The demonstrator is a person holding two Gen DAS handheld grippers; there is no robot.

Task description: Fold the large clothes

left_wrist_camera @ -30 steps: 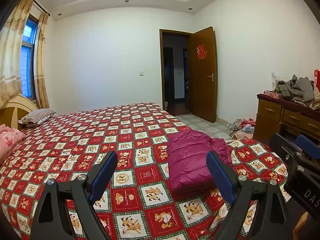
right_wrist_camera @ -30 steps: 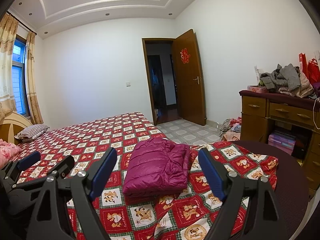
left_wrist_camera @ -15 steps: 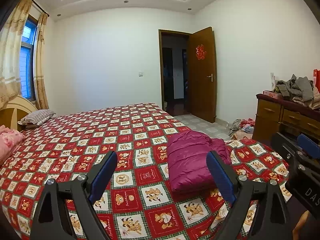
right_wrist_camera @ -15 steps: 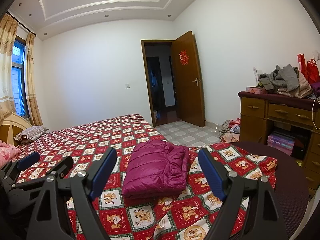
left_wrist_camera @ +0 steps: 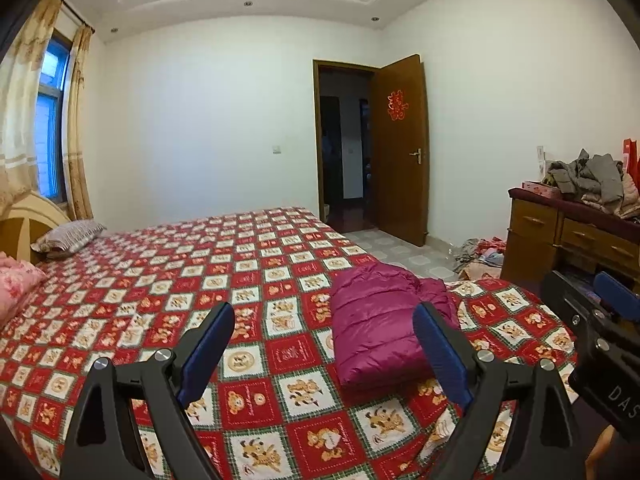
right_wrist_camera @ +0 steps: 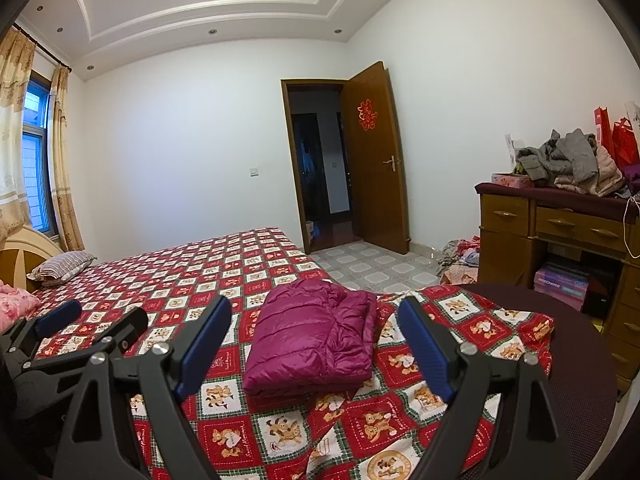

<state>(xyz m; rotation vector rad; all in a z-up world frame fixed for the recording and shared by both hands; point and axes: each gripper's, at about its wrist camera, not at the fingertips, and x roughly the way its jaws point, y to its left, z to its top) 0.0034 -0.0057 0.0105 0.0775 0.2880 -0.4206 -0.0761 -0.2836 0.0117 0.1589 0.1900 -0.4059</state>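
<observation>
A magenta puffer jacket (left_wrist_camera: 376, 320) (right_wrist_camera: 312, 336) lies folded into a rectangle on the bed's red bear-print cover (left_wrist_camera: 200, 272) (right_wrist_camera: 192, 272), near the foot end. My left gripper (left_wrist_camera: 324, 332) hovers open in front of it, the jacket showing behind its right finger. My right gripper (right_wrist_camera: 314, 328) is also open, with the jacket lying beyond the gap between its blue pads, untouched. Each gripper appears at the edge of the other's view: the right gripper's body (left_wrist_camera: 592, 320), the left gripper's body (right_wrist_camera: 60, 336).
A wooden dresser (right_wrist_camera: 560, 232) with a heap of grey and beige clothes (right_wrist_camera: 568, 164) stands at the right. More clothes (right_wrist_camera: 460, 256) lie on the tiled floor by it. The door (right_wrist_camera: 376, 160) is ajar. Pillows (left_wrist_camera: 68, 232) rest at the headboard. A dark round surface (right_wrist_camera: 576, 360) lies under the cover's corner.
</observation>
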